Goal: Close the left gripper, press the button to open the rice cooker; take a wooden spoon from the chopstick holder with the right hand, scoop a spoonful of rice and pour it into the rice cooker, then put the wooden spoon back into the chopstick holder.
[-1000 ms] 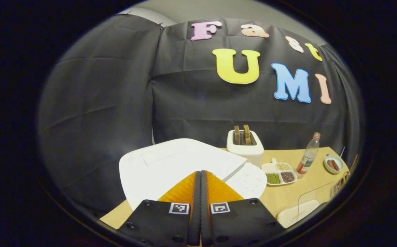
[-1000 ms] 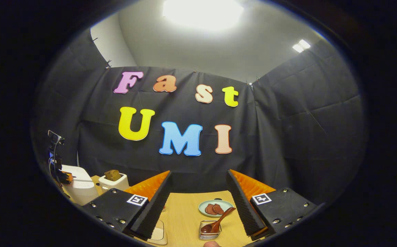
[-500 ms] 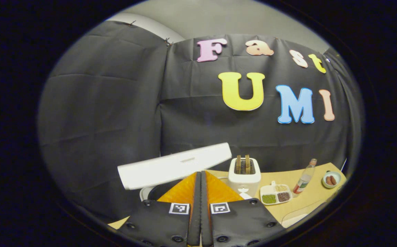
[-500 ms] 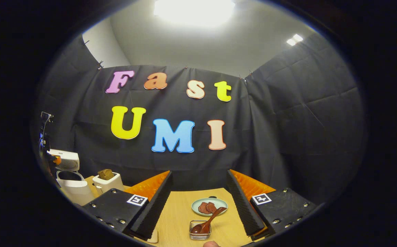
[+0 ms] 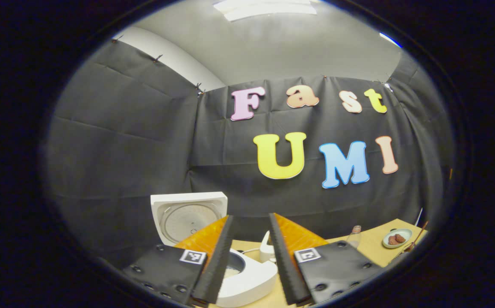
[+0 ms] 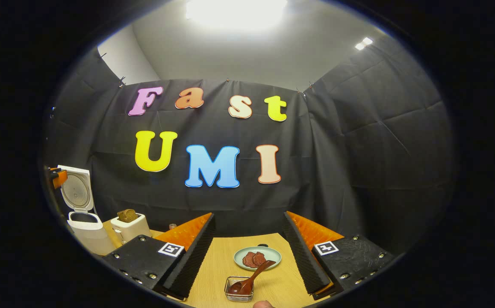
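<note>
Now rice cooker (image 5: 247, 273) lid (image 5: 187, 216) upright at lower left, left gripper (image 5: 249, 256) fingers reopened wide. Right gripper (image 6: 247, 252) fingers wide, empty; wooden spoon (image 6: 249, 280) next.

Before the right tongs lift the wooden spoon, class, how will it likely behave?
The wooden spoon looks rigid, so it probably won't flex. It leans loosely in the wire holder, so it may pivot when nudged. Its glossy handle could slip between the open right tongs.
</note>
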A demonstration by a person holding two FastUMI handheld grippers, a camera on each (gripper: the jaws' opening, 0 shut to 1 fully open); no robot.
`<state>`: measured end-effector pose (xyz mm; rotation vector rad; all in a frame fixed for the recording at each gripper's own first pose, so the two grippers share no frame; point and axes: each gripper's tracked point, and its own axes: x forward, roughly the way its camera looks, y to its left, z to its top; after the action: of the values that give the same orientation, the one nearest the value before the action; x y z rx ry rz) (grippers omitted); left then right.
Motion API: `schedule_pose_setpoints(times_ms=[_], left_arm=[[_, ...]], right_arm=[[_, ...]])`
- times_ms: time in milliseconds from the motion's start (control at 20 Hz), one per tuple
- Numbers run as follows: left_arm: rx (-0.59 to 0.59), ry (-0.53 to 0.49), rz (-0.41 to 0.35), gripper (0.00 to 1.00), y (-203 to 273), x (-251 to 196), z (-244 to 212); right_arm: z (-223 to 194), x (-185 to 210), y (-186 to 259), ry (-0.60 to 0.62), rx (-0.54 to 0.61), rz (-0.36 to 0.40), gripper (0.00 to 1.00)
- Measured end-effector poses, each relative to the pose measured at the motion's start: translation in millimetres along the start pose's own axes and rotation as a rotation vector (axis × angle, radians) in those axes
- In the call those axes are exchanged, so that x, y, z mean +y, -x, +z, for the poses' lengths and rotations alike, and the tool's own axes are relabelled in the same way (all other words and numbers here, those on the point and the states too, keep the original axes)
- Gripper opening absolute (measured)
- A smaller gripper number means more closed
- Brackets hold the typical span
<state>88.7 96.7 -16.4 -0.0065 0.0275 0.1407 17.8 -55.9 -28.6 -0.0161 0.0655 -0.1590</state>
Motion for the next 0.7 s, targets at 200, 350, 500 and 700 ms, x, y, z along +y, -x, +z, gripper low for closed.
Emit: schedule_pose_setpoints(times_ms=[200, 350, 500, 700], left_arm=[[-0.028, -0.019, -0.019, 0.94, 27.0, -29.4, 14.9], [-0.027, -0.016, -0.036, 0.91, 38.6, -41.5, 18.3], [-0.035, -0.019, -0.041, 0.90, 53.5, -47.9, 23.9], [-0.046, -0.030, -0.035, 0.95, 68.7, -47.5, 34.6]], right_arm=[[-11.8, -9.7, -20.1, -0.012, 0.021, 0.001, 0.95], [-23.8, -17.1, -37.6, -0.025, 0.055, 0.002, 0.95], [-38.7, -24.9, -53.3, -0.045, 0.091, 0.001, 0.95], [-68.2, -31.7, -74.3, -0.081, 0.161, 0.000, 0.95]])
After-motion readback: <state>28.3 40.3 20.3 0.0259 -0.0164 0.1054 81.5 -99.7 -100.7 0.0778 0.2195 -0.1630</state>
